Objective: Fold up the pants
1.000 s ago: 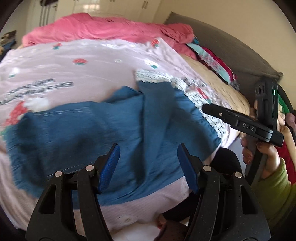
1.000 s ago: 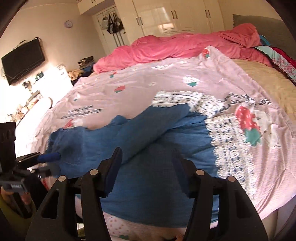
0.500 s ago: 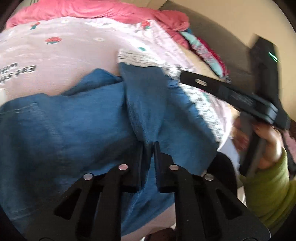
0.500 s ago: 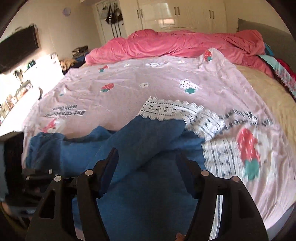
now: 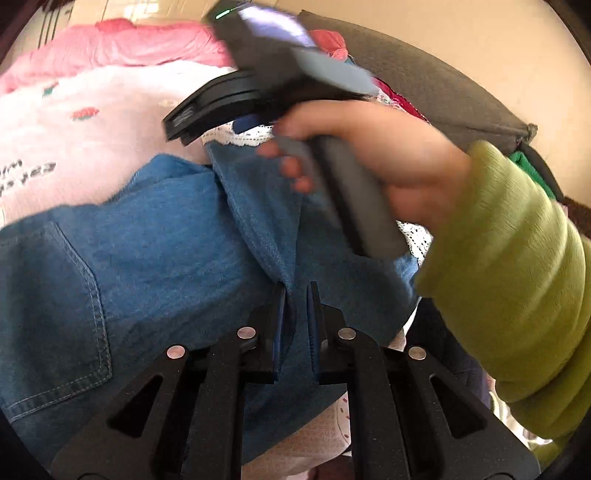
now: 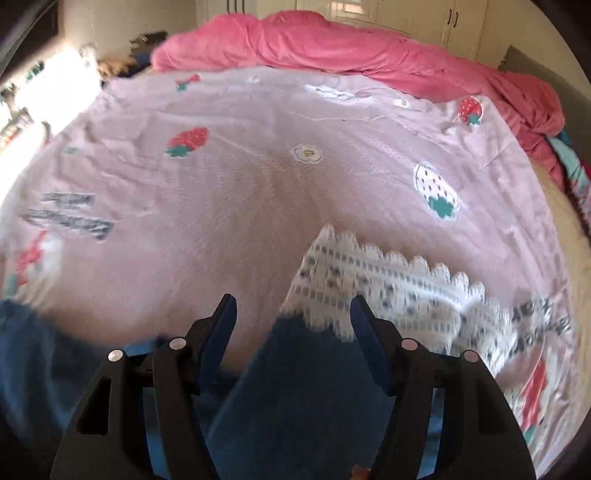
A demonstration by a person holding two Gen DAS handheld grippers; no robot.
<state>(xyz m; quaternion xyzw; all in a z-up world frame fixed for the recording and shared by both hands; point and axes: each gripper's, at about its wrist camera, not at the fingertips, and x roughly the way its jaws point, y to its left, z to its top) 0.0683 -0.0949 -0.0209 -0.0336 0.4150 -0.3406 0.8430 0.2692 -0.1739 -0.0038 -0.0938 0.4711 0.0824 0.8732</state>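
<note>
Blue denim pants (image 5: 155,251) lie crumpled on a pink strawberry-print bedspread (image 5: 92,122). My left gripper (image 5: 295,295) is shut on a fold of the pants near the crotch seam. A back pocket (image 5: 55,302) shows at the left. My right gripper (image 6: 293,310) is open, just above the end of a pant leg (image 6: 295,369) that lies over a white lace patch (image 6: 369,273). In the left wrist view the right gripper (image 5: 221,107) reaches over the far leg end, blurred, held by a hand in a green sleeve (image 5: 517,288).
A pink duvet (image 6: 369,51) is bunched along the far side of the bed. A grey headboard (image 5: 443,96) and colourful clothes (image 6: 576,177) lie at the right. White wardrobes (image 6: 369,11) stand behind.
My left gripper closed on the pants fold and stays shut on it. My right gripper moved forward and left over the far pant leg end, still open.
</note>
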